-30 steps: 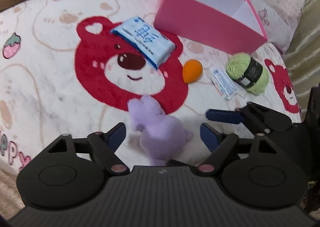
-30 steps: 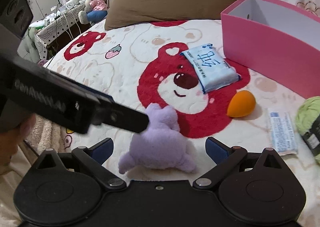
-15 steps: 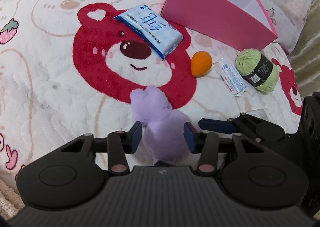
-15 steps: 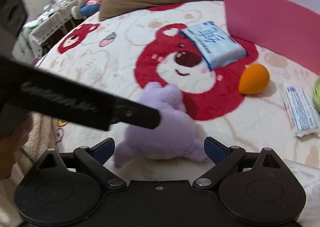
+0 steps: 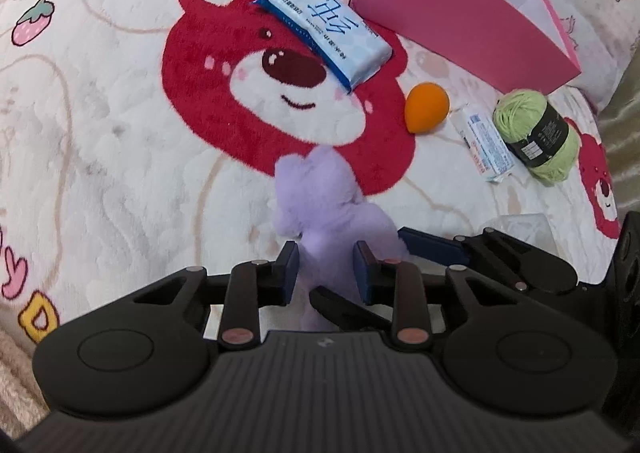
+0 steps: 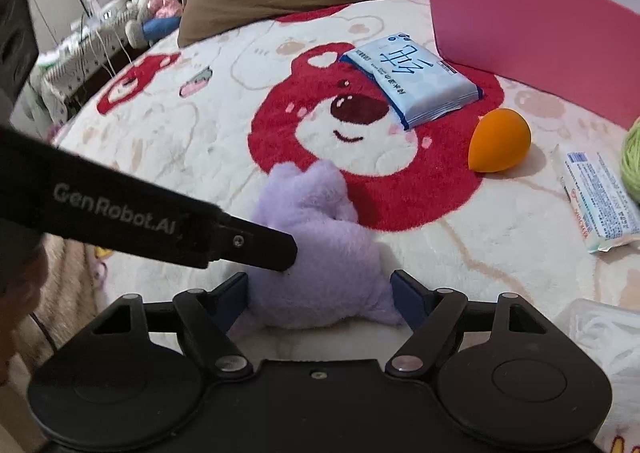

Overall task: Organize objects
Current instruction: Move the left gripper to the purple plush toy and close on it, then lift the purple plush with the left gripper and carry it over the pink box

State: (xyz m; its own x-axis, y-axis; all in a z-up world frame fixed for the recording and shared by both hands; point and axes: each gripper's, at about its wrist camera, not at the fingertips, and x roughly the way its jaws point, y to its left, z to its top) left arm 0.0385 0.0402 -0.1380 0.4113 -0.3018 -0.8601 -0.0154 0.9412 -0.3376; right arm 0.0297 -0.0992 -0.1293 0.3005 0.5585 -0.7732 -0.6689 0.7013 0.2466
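Both grippers have just been closing on the purple plush toy [image 5: 324,209] near the bed's front: left gripper [image 5: 326,273] pinching it, right gripper [image 6: 320,295] squeezing its sides, so lifting toward the far pink box [image 5: 460,9] seems next.

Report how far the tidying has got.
Done: nothing visibly; what shows of the pink box looks empty. In hand: left tool pinches the purple plush, and the right tool has been closing around it. Left: tissue pack, orange sponge, yarn, small packet.
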